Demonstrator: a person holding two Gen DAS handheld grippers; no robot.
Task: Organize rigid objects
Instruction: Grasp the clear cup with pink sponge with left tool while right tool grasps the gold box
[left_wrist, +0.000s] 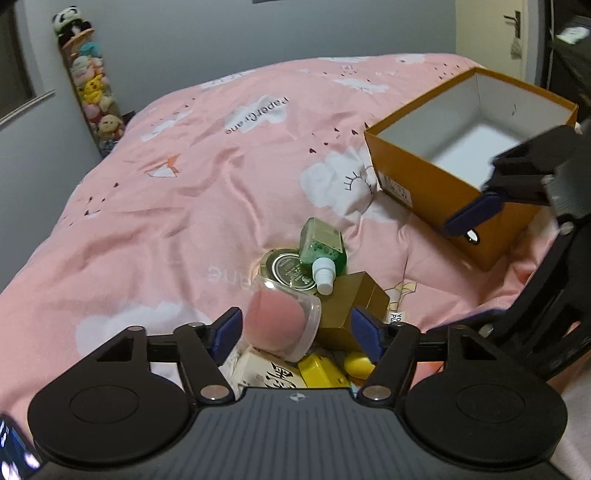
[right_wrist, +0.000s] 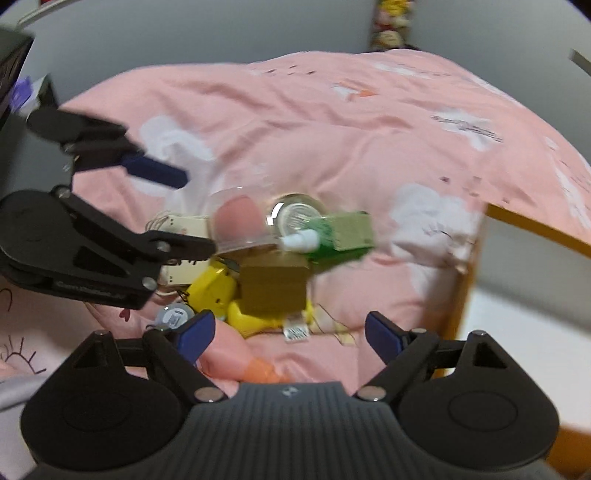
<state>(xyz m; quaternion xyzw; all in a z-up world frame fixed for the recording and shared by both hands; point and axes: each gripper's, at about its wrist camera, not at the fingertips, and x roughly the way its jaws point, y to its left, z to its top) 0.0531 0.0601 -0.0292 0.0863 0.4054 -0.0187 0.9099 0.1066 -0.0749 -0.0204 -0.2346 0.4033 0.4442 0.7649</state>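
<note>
A pile of small items lies on the pink duvet (left_wrist: 184, 184). It holds a clear case with a pink sponge (left_wrist: 284, 321) (right_wrist: 238, 221), a green bottle (left_wrist: 323, 245) (right_wrist: 332, 236), a round tin (left_wrist: 291, 271) (right_wrist: 299, 218), a gold box (left_wrist: 351, 295) (right_wrist: 275, 288), a cream carton (left_wrist: 266, 373) and yellow pieces (right_wrist: 212, 290). My left gripper (left_wrist: 295, 332) (right_wrist: 198, 213) is open, its pads flanking the sponge case and gold box without a clear squeeze. My right gripper (right_wrist: 290, 332) is open over bare duvet just short of the pile; one of its fingers (left_wrist: 476, 212) shows before the orange box (left_wrist: 406, 158).
The orange box is open with a white inside and sits right of the pile; its rim (right_wrist: 535, 225) fills the right edge of the right wrist view. A tall column of plush toys (left_wrist: 92, 85) stands at the far left wall. A door (left_wrist: 491, 29) is at the back right.
</note>
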